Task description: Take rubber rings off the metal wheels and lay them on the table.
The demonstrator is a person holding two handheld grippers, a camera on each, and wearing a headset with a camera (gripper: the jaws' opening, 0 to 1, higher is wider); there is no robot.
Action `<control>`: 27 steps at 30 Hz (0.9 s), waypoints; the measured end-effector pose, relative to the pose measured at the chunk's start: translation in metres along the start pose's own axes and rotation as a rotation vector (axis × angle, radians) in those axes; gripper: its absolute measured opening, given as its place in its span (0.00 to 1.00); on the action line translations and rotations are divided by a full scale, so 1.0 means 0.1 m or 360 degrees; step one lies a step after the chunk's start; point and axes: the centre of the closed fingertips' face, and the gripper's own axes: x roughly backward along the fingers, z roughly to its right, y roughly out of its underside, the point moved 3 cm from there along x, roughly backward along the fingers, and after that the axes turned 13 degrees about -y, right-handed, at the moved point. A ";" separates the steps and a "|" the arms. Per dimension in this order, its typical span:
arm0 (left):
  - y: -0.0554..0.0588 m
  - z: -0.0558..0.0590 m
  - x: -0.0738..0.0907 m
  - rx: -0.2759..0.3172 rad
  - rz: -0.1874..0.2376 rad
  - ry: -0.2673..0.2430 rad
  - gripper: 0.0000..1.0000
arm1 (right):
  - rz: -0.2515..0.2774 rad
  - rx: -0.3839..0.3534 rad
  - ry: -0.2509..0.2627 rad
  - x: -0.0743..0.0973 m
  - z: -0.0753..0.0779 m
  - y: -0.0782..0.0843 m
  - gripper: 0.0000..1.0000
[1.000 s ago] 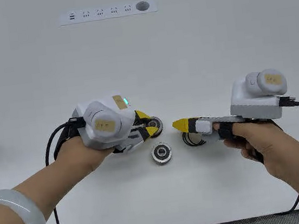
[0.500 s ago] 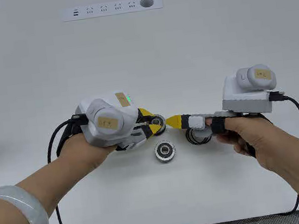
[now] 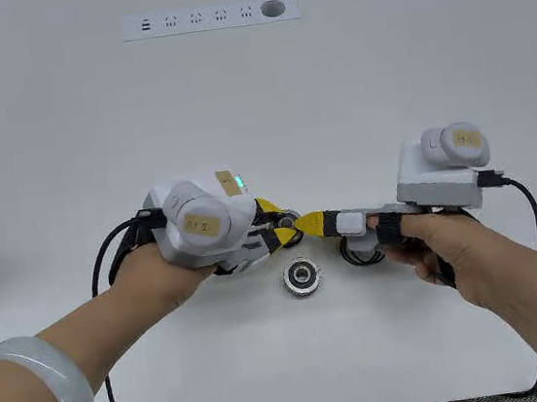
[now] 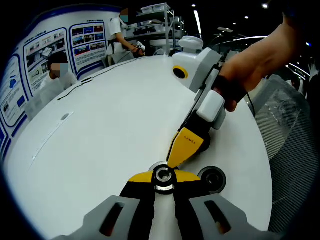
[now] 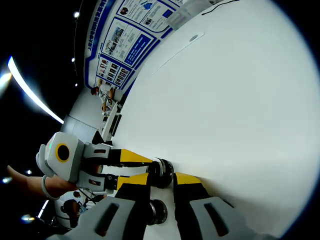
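Note:
My left gripper (image 3: 280,229) is shut on a metal wheel (image 3: 289,223) and holds it just above the white table (image 3: 239,116). The right gripper (image 3: 303,224) meets that wheel from the right. In the right gripper view its yellow jaws press both sides of the wheel's black rubber ring (image 5: 161,172), with the left gripper (image 5: 127,167) coming in from the left. In the left gripper view the wheel (image 4: 163,179) sits between my yellow tips, and the right gripper's fingertip (image 4: 186,145) touches it from above. A second wheel (image 3: 300,276) lies on the table in front.
Loose black rubber rings (image 3: 358,252) lie on the table under the right gripper's body. A white power strip (image 3: 210,17) sits at the far edge. Black cables (image 3: 110,269) trail from both grippers.
The right gripper has moved left from above the loose rings until its tips reach the wheel held by the left gripper. The left gripper has stayed nearly still.

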 end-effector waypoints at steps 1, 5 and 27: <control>0.00 0.00 0.00 0.0000 0.0001 0.0000 0.13 | -0.0001 0.0000 0.0000 0.00 0.00 0.00 0.19; 0.00 0.00 0.00 0.0001 0.0002 0.0001 0.13 | -0.0006 -0.0018 -0.0007 -0.03 0.00 0.01 0.19; 0.00 0.00 0.00 0.0003 0.0001 -0.0001 0.13 | 0.0004 -0.0040 -0.0034 -0.01 -0.01 0.01 0.11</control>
